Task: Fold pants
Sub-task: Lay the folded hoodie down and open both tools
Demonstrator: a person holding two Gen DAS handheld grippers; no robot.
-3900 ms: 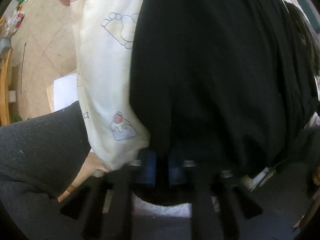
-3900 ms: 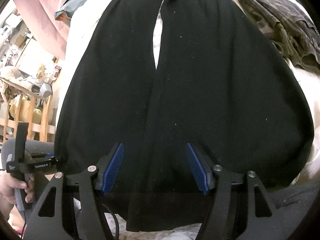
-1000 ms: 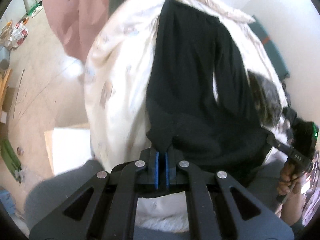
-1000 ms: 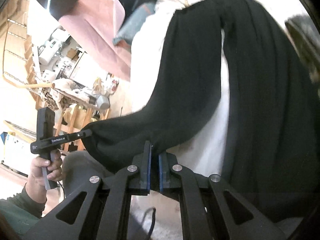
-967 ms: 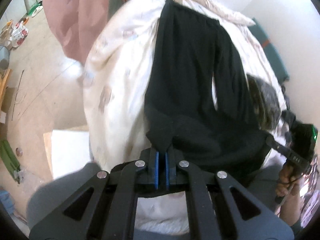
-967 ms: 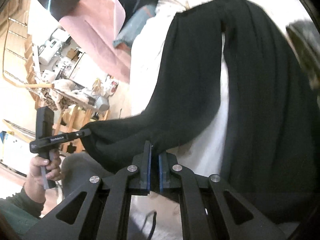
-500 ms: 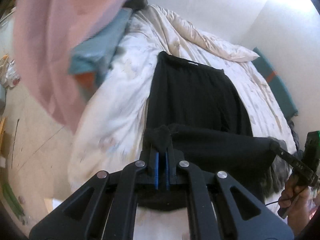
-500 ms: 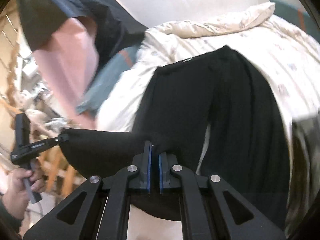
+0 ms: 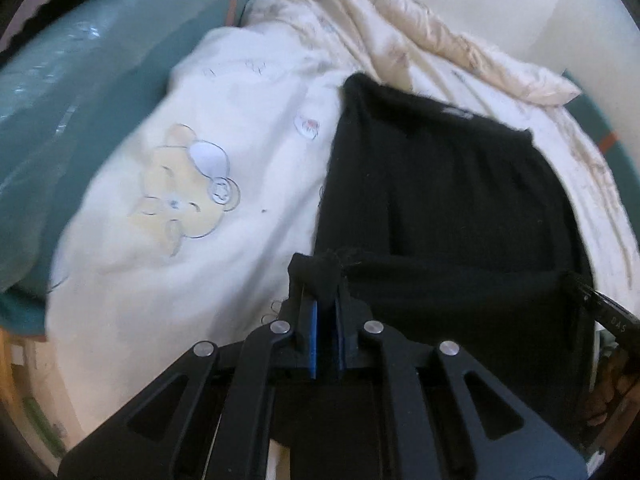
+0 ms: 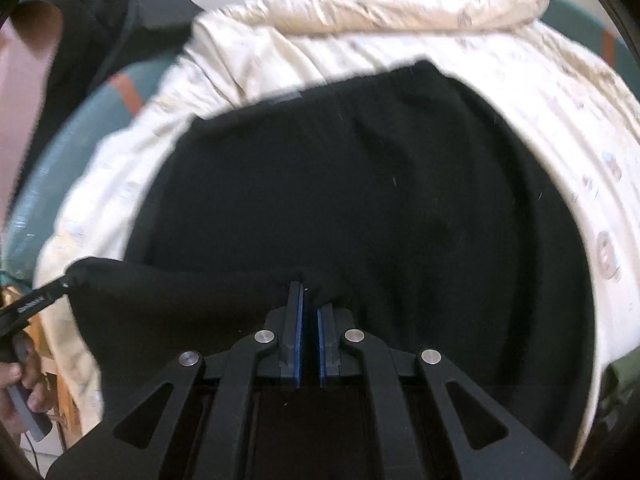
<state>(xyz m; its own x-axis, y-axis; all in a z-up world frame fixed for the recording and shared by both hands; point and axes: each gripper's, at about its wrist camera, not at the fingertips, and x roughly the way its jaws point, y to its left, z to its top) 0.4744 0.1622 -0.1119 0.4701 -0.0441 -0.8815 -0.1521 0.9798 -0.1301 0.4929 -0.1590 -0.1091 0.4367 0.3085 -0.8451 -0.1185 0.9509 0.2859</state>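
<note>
While the black pants (image 9: 440, 200) lie across the cream bedspread (image 9: 208, 240) on the bed, filling the centre and right of the left wrist view, their lower hem is raised and doubled over the upper part. At the lower centre of that view the left gripper (image 9: 326, 308) pinches a bunched corner of the hem between its blue pads (image 9: 313, 332), its jaws just beginning to part with the cloth still between them. In the right wrist view the right gripper (image 10: 309, 312), at lower centre, nips the other corner of the hem the same way, jaws likewise easing apart around the fabric. Each gripper shows at the edge of the other's view (a hand (image 10: 16, 384) on a handle at lower left). A crumpled cream quilt (image 10: 360, 12) runs along the top, beyond the waistband. A teal cushion (image 9: 80, 100) sits at upper left.
</note>
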